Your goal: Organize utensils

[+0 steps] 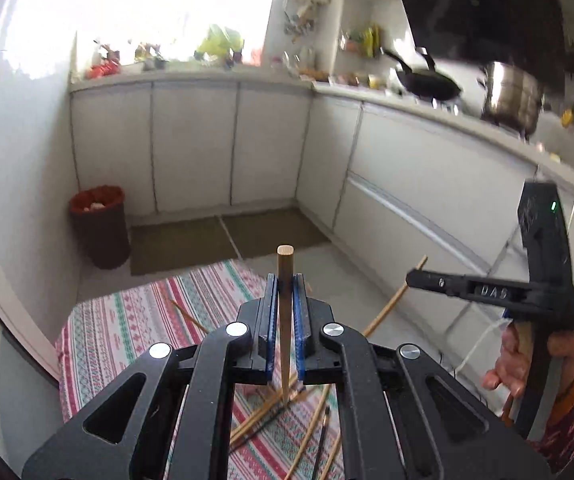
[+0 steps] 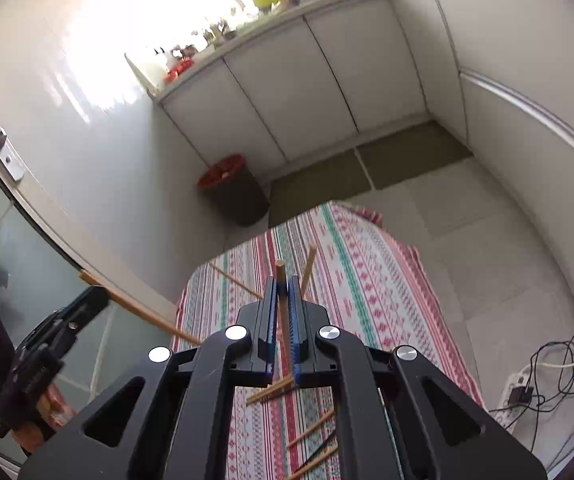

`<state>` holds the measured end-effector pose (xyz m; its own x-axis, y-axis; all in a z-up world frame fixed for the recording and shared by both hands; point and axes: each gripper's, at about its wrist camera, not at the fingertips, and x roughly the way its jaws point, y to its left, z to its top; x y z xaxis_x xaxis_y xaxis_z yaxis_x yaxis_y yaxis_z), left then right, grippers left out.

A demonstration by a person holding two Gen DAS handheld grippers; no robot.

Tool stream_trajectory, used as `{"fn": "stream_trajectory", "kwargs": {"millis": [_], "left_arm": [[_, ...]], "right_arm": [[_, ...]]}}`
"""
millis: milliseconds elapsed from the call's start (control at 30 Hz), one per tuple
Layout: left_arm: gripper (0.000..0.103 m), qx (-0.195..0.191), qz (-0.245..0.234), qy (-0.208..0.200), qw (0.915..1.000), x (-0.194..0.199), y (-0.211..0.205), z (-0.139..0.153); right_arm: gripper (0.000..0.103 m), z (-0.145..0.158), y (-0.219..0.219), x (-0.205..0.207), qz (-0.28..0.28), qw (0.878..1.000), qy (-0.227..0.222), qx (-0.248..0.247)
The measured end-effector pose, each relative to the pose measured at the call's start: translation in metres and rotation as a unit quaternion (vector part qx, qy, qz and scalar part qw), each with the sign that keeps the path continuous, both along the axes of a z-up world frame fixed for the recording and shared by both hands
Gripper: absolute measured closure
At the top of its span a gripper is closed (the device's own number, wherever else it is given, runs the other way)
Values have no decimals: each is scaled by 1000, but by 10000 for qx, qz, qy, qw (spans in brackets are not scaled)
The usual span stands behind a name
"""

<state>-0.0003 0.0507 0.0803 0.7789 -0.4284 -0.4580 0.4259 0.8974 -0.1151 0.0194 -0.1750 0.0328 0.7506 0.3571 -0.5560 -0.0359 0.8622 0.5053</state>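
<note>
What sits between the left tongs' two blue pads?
A tapered wooden chopstick, clamped between the blue pads of the left tongs, shown in the left wrist view.

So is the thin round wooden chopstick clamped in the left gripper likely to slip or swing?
The thin round wooden chopstick probably stays stiff; it looks straight. Its round, tapered shaft may pivot, since the left gripper pinches it at one spot. It looks light.

Red-rimmed bin [image 1: 101, 226] by white cabinets [image 1: 191, 144]; wok [image 1: 427, 82], steel pot [image 1: 513, 98] on counter; power strip [image 2: 517, 396] on floor.

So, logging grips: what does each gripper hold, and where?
Each holds one wooden chopstick near its thick end: left gripper, right gripper.
</note>
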Motion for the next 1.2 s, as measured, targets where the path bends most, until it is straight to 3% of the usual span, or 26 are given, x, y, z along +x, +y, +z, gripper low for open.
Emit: {"fn": "stream_trajectory", "kwargs": {"millis": [233, 400, 633, 767, 800, 1033, 1200], "left_arm": [[96, -432, 296, -412, 9978, 0, 13, 32], [97, -350, 611, -357, 9969, 29, 3, 17], [97, -171, 743, -146, 9970, 68, -11, -8], [97, -140, 723, -80, 9973, 75, -14, -14], [97, -143, 722, -56, 9973, 77, -13, -15], [97, -135, 769, 88, 9969, 86, -10, -21], [96, -155, 767, 314, 9964, 98, -12, -40]], "right_arm": [[97, 29, 5, 22, -211, 9989, -417, -20], [97, 34, 19, 46, -375, 9970, -655, -149], [97, 7, 36, 91, -422, 9963, -677, -323], [85, -19, 42, 115, -198, 9989, -317, -283], [78, -22, 42, 117, -198, 9991, -284, -250], [57, -22, 32, 107, -427, 9984, -351, -156], [56, -24, 29, 102, -430, 9986, -272, -159]]}}
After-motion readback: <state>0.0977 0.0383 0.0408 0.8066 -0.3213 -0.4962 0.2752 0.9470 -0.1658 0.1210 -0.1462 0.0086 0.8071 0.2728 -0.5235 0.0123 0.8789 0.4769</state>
